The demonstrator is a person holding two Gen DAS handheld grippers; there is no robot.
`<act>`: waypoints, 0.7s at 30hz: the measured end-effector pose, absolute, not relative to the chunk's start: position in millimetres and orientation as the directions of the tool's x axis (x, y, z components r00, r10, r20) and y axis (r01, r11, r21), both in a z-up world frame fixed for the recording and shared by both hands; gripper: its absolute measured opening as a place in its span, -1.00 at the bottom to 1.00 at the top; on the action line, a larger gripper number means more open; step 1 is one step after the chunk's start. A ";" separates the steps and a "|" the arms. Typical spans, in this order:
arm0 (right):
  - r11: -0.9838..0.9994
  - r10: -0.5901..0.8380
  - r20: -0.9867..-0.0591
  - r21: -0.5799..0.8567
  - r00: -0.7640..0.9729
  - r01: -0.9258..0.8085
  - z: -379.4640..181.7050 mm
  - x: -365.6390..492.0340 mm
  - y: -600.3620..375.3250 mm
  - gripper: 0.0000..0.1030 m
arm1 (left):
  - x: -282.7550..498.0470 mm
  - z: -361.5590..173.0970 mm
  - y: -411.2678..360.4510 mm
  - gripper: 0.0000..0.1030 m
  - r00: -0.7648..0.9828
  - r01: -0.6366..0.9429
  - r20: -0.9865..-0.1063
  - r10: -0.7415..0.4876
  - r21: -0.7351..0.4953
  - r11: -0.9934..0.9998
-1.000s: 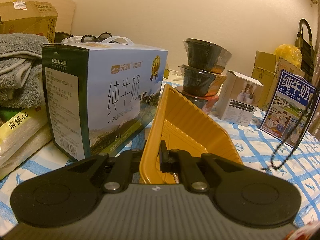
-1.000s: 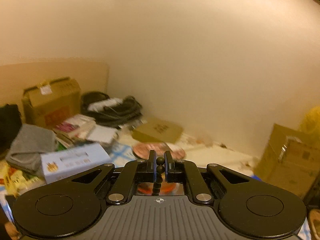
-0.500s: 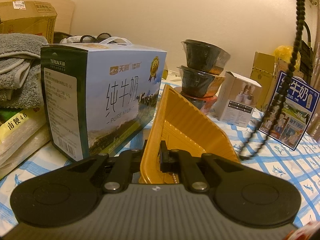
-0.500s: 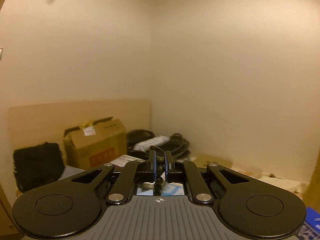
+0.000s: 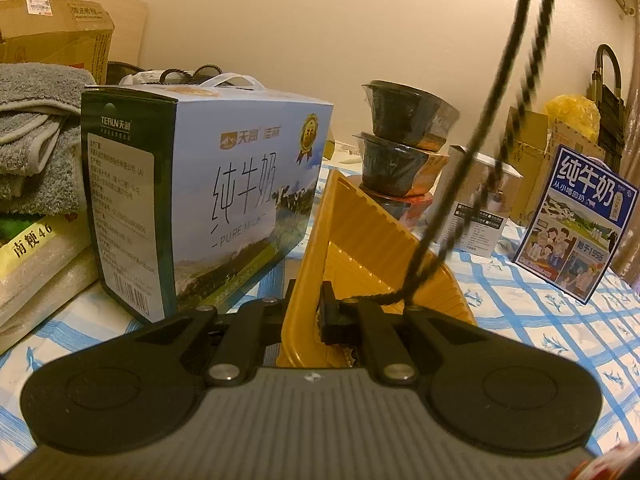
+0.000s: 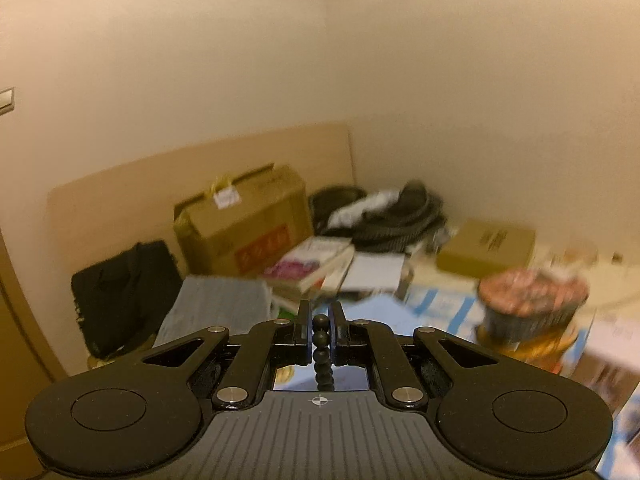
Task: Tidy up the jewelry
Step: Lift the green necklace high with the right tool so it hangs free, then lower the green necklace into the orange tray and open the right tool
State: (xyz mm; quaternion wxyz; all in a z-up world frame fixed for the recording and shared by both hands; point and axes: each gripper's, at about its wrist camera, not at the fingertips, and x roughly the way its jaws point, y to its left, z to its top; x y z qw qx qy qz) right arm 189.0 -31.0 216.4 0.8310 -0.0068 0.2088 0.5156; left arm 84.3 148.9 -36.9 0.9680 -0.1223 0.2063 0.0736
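My left gripper (image 5: 310, 316) is shut on the near wall of a yellow ribbed plastic tray (image 5: 372, 252), which is tipped up on the blue-checked tablecloth. A long black bead necklace (image 5: 476, 152) hangs as a blurred double strand from the top of the left wrist view, and its low end lies inside the tray by my right finger. In the right wrist view my right gripper (image 6: 320, 334) is shut on that bead necklace (image 6: 322, 344), with a few round beads showing between the pads and the strand hanging below.
A blue milk carton box (image 5: 208, 200) stands just left of the tray. Stacked black bowls (image 5: 404, 148), a small white box (image 5: 476, 216) and a blue milk pack (image 5: 576, 220) stand behind and to the right. Grey towels (image 5: 36, 136) and rice bags lie far left.
The necklace has swung left from over the cloth beside the milk pack until its low end is in the tray. The right wrist view has dropped and turned toward the cluttered table. The left gripper stayed put.
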 end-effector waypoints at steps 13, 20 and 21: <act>0.602 0.735 -0.601 0.366 0.313 -0.710 63.1 209.5 -42.2 -0.85 | 84.8 -37.2 149.7 -0.86 0.904 -0.191 -0.417 0.089 -0.207 0.960; 0.645 0.640 -0.706 0.279 0.304 -0.711 19.0 209.6 -34.7 -0.85 | 85.5 -37.4 149.8 -0.86 0.903 -0.192 -0.419 0.091 -0.206 0.960; 0.636 0.646 -0.701 0.276 0.301 -0.720 21.0 209.0 -32.6 -0.85 | 85.7 -37.5 149.7 -0.86 0.903 -0.193 -0.419 0.092 -0.204 0.960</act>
